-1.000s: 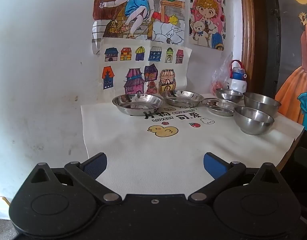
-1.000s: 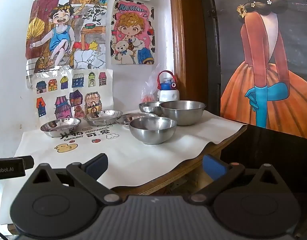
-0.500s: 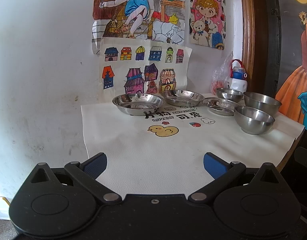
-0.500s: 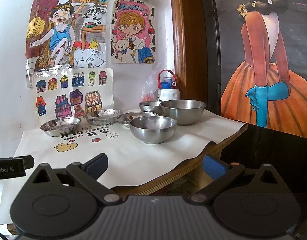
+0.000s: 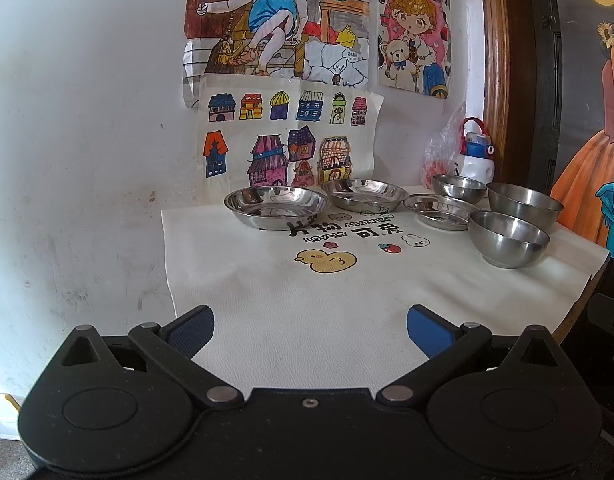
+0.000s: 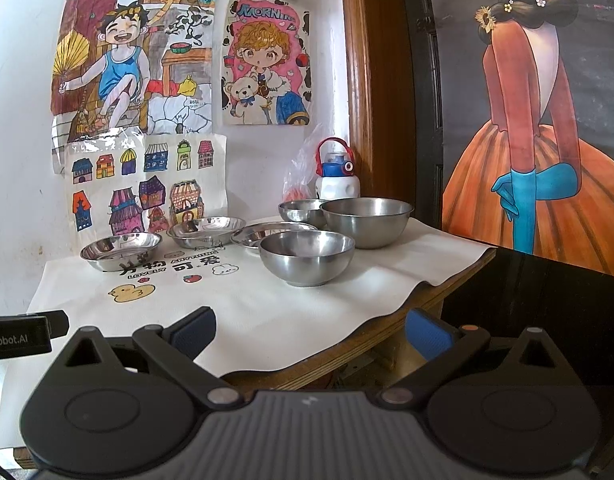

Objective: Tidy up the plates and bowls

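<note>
Three shallow steel plates stand in a row at the back of the white mat: a left plate (image 5: 277, 206) (image 6: 121, 250), a middle plate (image 5: 365, 194) (image 6: 206, 231) and a small right plate (image 5: 441, 210) (image 6: 259, 234). To their right sit three steel bowls: a near bowl (image 5: 508, 238) (image 6: 306, 256), a large bowl (image 5: 523, 204) (image 6: 366, 220) and a small back bowl (image 5: 459, 188) (image 6: 301, 210). My left gripper (image 5: 310, 330) hangs open over the mat's near part, holding nothing. My right gripper (image 6: 310, 334) is open at the table's front edge, empty.
A white mat (image 5: 307, 300) with a duck print covers a wooden table (image 6: 387, 344). A small bottle with a red handle (image 5: 477, 154) (image 6: 337, 172) and a plastic bag (image 5: 441, 156) stand at the back by the wall. The left gripper's body (image 6: 19, 334) shows at the left.
Both views have shifted only slightly; the bowls and plates have not moved and both grippers stay open.
</note>
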Tool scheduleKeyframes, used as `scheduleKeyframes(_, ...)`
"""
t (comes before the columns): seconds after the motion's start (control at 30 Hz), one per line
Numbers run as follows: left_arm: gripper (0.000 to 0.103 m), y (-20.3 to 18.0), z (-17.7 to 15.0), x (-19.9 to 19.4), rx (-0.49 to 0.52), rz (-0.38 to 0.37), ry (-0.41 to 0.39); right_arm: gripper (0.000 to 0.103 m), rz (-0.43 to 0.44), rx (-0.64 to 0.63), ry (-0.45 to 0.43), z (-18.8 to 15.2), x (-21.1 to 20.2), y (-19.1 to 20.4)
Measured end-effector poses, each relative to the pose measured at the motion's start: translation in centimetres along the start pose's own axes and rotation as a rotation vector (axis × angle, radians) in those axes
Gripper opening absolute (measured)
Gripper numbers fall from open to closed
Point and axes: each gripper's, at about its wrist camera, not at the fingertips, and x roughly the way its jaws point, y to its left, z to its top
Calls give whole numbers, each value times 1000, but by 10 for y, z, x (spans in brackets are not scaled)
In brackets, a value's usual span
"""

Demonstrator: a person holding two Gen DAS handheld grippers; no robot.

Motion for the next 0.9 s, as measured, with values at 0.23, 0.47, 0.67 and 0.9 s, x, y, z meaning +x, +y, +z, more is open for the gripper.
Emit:
scheduleKeyframes(0.23, 102, 0, 0, 0, 0, 1, 0, 103, -1, -1, 2, 0, 0, 0)
scheduleKeyframes(0.47, 102, 0, 0, 0, 0, 2, 0, 103, -1, -2, 3, 1, -1, 0)
scheduleKeyframes(0.67, 102, 0, 0, 0, 0, 1, 1, 103, -1, -4, 6, -5, 2, 0)
scheduleKeyframes(0.9, 102, 0, 0, 0, -1, 2, 1, 103, -2, -5, 7, -5, 2, 0)
